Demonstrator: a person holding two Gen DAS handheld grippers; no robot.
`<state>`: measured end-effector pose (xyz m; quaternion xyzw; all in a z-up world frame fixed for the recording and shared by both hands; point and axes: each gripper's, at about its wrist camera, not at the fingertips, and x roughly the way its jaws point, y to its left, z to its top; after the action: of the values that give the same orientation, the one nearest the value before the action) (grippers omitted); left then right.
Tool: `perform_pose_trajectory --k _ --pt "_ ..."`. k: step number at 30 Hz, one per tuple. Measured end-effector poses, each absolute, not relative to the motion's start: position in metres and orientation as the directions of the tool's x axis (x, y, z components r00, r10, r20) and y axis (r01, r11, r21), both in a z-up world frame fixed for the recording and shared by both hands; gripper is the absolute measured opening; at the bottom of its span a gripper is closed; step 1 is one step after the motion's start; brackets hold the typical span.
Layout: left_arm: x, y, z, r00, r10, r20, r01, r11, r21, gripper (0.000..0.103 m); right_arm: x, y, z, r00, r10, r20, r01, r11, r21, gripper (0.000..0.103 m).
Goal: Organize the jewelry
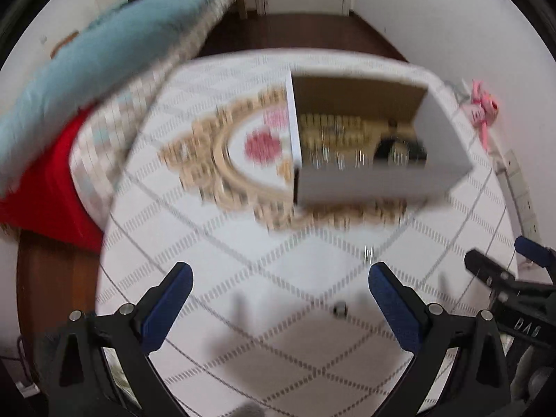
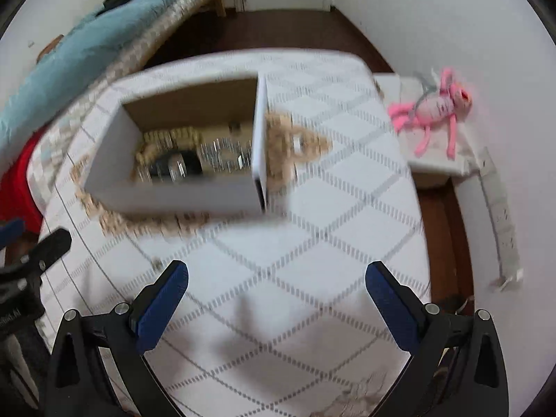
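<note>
A white open box (image 1: 375, 180) with a brown inside stands on the table's patterned cloth; blurred jewelry, beads and something dark lie in it. It also shows in the right wrist view (image 2: 180, 191). A small dark ring-like piece (image 1: 340, 309) lies on the cloth between the left gripper's fingers, nearer the right one. My left gripper (image 1: 279, 278) is open and empty, well short of the box. My right gripper (image 2: 276, 276) is open and empty over bare cloth. Each gripper shows at the edge of the other's view.
A white quilted cloth (image 2: 312, 229) with a beige floral motif covers the table. A pink plush toy (image 2: 434, 107) lies on a white stand at the right. A bed with a blue blanket (image 1: 87, 66) and red cover is at the left. A power strip (image 2: 500, 215) runs along the right wall.
</note>
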<state>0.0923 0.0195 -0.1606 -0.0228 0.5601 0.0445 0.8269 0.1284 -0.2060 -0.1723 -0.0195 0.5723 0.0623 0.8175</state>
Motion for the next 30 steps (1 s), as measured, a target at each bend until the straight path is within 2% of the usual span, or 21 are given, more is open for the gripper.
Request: perform_pose_trajectory --k 1,3,4,7,12,14,17,21,26,30 --pt "0.088 0.018 -0.167 0.361 0.039 -0.932 -0.097 0.995 0.004 0.103 0.124 -0.208 -0.177 0.332 0.077 -0.94 -0.117 0.992 0.04 0.1" --pt "0.079 0.013 -0.177 0.348 0.026 -0.937 -0.093 0.996 -0.007 0.102 0.116 -0.213 -0.186 0.323 0.085 -0.943 -0.104 0.993 0.053 0.076" --pt "0.076 0.011 -0.181 0.341 0.013 -0.94 -0.091 0.996 -0.019 0.101 0.114 -0.214 -0.189 0.315 0.084 -0.945 -0.103 0.993 0.054 0.072" --pt "0.071 0.002 -0.188 0.34 -0.014 -0.94 -0.075 0.996 -0.042 0.085 0.106 -0.218 -0.198 0.305 0.09 -0.948 -0.093 0.994 0.065 0.071" --pt "0.068 -0.012 -0.196 0.346 -0.041 -0.937 -0.053 0.997 -0.063 0.068 0.099 -0.224 -0.201 0.31 0.074 -0.948 -0.077 0.996 0.053 0.071" --pt "0.068 -0.015 -0.198 0.347 -0.049 -0.937 -0.046 0.997 -0.069 0.054 0.099 -0.227 -0.2 0.311 0.071 -0.948 -0.072 0.996 0.051 0.071" --pt "0.069 -0.021 -0.203 0.34 -0.053 -0.939 -0.031 0.997 -0.067 0.042 0.1 -0.23 -0.199 0.317 0.066 -0.946 -0.06 0.997 0.05 0.071" --pt "0.069 -0.026 -0.204 0.352 -0.042 -0.935 -0.011 0.999 -0.049 0.036 0.102 -0.233 -0.198 0.323 0.066 -0.944 -0.048 0.997 0.053 0.071" --pt "0.07 -0.029 -0.204 0.368 -0.046 -0.929 0.02 0.999 -0.042 0.01 0.104 -0.233 -0.197 0.326 0.071 -0.943 -0.048 0.997 0.059 0.07" --pt "0.071 -0.028 -0.204 0.372 -0.067 -0.926 0.027 0.998 -0.061 0.01 0.103 -0.233 -0.195 0.329 0.08 -0.941 -0.049 0.997 0.067 0.068"
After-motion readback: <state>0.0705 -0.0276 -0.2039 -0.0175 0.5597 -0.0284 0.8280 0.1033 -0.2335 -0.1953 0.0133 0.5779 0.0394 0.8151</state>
